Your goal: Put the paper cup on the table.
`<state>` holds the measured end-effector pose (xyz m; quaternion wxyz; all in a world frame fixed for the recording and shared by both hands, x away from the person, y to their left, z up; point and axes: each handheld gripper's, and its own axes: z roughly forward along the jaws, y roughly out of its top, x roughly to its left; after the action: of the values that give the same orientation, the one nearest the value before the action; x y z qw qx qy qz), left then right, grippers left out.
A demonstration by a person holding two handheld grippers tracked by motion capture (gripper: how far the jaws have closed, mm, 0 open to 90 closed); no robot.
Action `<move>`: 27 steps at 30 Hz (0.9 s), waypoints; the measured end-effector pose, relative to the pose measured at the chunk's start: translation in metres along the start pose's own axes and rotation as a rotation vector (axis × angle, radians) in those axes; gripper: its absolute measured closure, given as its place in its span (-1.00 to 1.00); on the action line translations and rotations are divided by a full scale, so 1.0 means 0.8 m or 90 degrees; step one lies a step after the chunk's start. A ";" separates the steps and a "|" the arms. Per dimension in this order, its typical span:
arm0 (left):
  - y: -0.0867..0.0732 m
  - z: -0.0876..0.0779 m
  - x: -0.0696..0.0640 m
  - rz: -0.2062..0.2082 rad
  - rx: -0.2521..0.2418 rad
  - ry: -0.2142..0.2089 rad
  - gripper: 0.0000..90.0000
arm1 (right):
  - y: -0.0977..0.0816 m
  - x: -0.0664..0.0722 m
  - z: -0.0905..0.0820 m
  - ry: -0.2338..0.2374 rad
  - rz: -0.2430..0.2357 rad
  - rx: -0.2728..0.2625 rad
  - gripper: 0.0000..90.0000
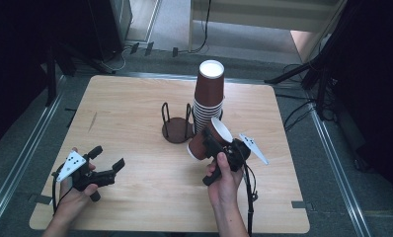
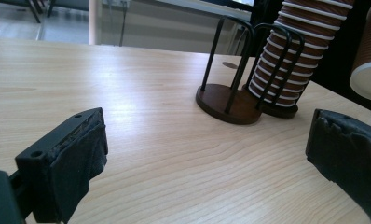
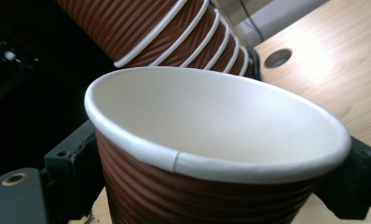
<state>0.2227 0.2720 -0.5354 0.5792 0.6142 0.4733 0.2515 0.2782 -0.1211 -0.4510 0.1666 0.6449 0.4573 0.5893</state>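
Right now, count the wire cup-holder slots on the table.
2: an empty holder near the table centre, and one behind it to the right, filled by the cup stack. The right gripper holds a separate cup.

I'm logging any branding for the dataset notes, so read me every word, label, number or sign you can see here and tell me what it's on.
None: no readable text in any view.
The held cup in the right hand-held gripper: plain ribbed brown wall, plain white inside.
The cup stack: plain brown with white rims.
The wire holder, table and left hand-held gripper: unmarked; the grey plate carries only dots.
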 end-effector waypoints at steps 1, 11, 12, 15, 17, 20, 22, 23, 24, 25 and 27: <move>-0.001 -0.001 0.001 -0.001 0.000 0.002 -1.00 | 0.001 -0.001 0.000 -0.002 -0.008 -0.001 -0.77; -0.005 -0.017 0.018 -0.006 0.002 0.026 -1.00 | 0.013 -0.021 -0.001 -0.053 -0.086 -0.033 -0.77; -0.006 -0.019 0.019 -0.008 0.001 0.028 -1.00 | 0.014 -0.023 -0.001 -0.060 -0.093 -0.036 -0.77; -0.006 -0.022 0.023 -0.007 0.002 0.034 -1.00 | 0.016 -0.028 -0.001 -0.072 -0.124 -0.046 -0.77; -0.007 -0.025 0.025 -0.008 0.003 0.038 -1.00 | 0.017 -0.031 -0.001 -0.084 -0.143 -0.049 -0.77; -0.008 -0.028 0.029 -0.006 0.005 0.044 -1.00 | 0.016 -0.033 0.000 -0.092 -0.177 -0.061 -0.77; -0.009 -0.030 0.030 -0.007 0.004 0.047 -1.00 | 0.014 -0.034 0.001 -0.103 -0.211 -0.067 -0.77; -0.010 -0.032 0.031 -0.006 0.005 0.049 -1.00 | 0.013 -0.034 0.002 -0.106 -0.222 -0.067 -0.77; -0.010 -0.033 0.033 -0.004 0.006 0.051 -1.00 | 0.012 -0.035 0.002 -0.110 -0.233 -0.068 -0.77; -0.011 -0.034 0.034 -0.003 0.006 0.053 -1.00 | 0.012 -0.036 0.003 -0.115 -0.246 -0.070 -0.77; -0.011 -0.037 0.036 -0.003 0.008 0.057 -1.00 | 0.010 -0.039 0.005 -0.126 -0.270 -0.077 -0.77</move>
<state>0.2071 0.3100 -0.5449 0.5543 0.6051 0.5014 0.2744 0.2888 -0.1487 -0.4648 0.3692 0.5779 0.5280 0.5010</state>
